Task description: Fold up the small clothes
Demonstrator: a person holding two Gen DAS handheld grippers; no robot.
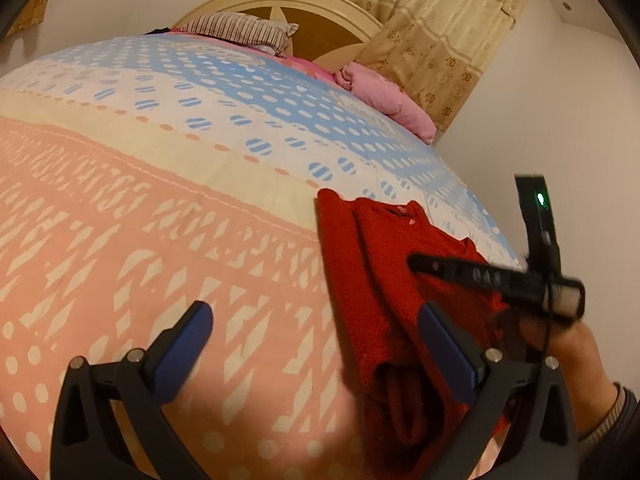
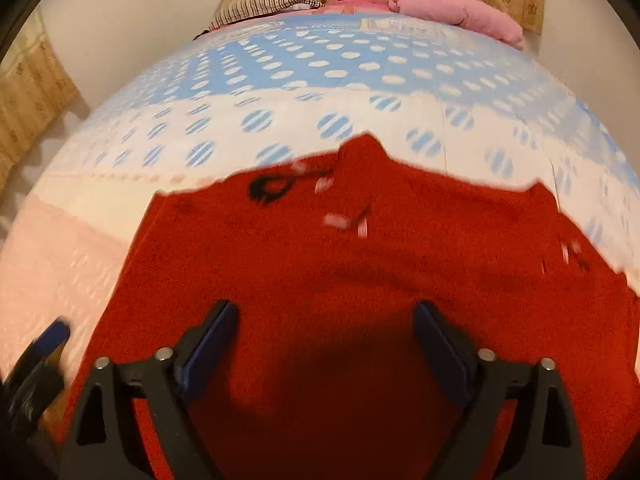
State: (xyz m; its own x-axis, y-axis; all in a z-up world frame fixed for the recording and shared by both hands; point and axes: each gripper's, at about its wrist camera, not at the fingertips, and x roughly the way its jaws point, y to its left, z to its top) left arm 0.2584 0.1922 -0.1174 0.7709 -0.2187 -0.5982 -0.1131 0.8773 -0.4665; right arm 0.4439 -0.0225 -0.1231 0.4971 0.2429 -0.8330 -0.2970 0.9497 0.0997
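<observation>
Bedspread (image 1: pixel 160 208) lies bare left of the red garment (image 1: pixel 372 264); pillows (image 1: pixel 240 30) far off.

Red garment (image 2: pixel 320 280), fuzzy knit: lies flat on bedspread (image 2: pixel 280 120), fills lower centre of right wrist view, top edge uneven with small peak at upper middle. Black ring-shaped mark (image 2: pixel 270 189) upper left of centre, small pink-white flecks (image 2: pixel 340 220) near middle; blurred. In left wrist view, garment (image 1: pixel 372 264) sits lower right of frame, long narrow shape with lengthwise folds, bunched at lower end.
</observation>
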